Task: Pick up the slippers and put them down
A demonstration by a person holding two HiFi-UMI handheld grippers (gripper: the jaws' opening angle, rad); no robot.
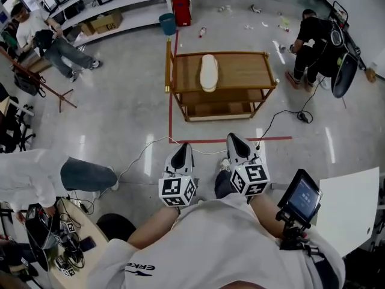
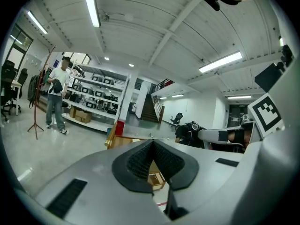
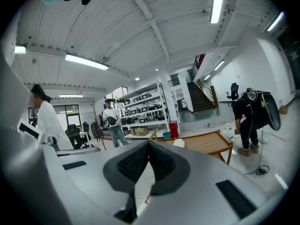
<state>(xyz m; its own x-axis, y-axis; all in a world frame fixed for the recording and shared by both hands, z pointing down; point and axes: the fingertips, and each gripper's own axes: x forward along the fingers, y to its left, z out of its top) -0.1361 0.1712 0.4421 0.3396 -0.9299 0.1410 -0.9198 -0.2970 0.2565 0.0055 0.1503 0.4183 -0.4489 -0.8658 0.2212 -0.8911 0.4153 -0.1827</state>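
The left claw and right claw hang side by side over the grey floor, each with its jaws together and nothing between them. Just past their tips runs a red tape line. Farther on stands a wooden table. A cream slipper lies on its top, left of centre, well apart from both claws.

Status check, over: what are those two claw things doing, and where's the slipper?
Left gripper, right gripper: jaws shut, empty. Pale slipper lies on wooden cart ahead, untouched. Loose cable on floor, right of path.
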